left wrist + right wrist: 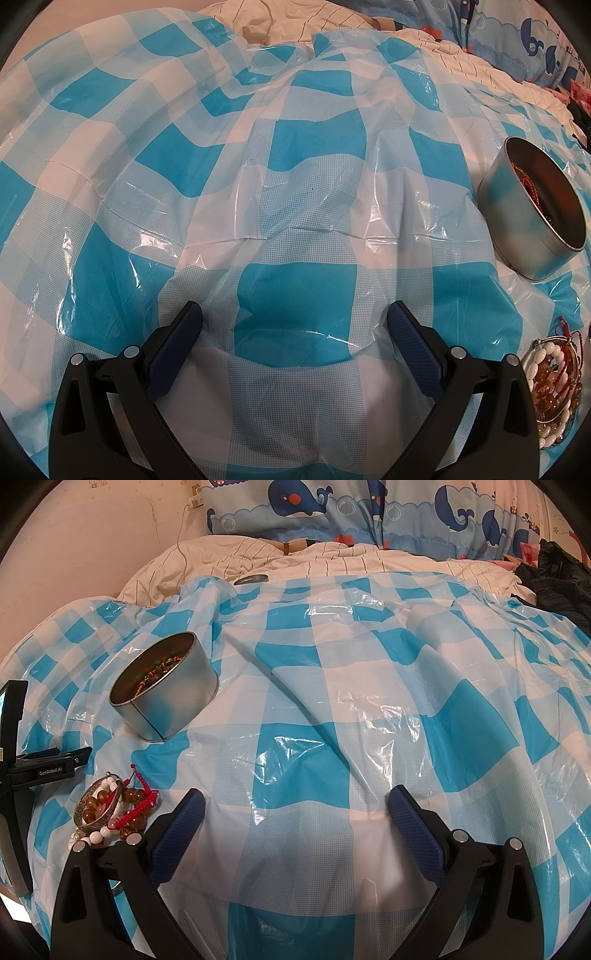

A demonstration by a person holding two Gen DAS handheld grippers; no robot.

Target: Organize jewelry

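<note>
Left gripper (295, 321) and right gripper (295, 805): jaws spread wide, nothing between them, both over the checked plastic sheet (369, 686); bead bracelets (110, 808) heaped in a small bowl, apparently metal, near the right gripper's left finger; round tin (166, 698), holding more jewelry, farther back.

Glossy, wrinkled checked plastic sheet (369, 709) covers the bed; the round tin (166, 698) is brushed metal, the beads (129, 797) polished, the fingers (173, 834) textured rubber.
</note>
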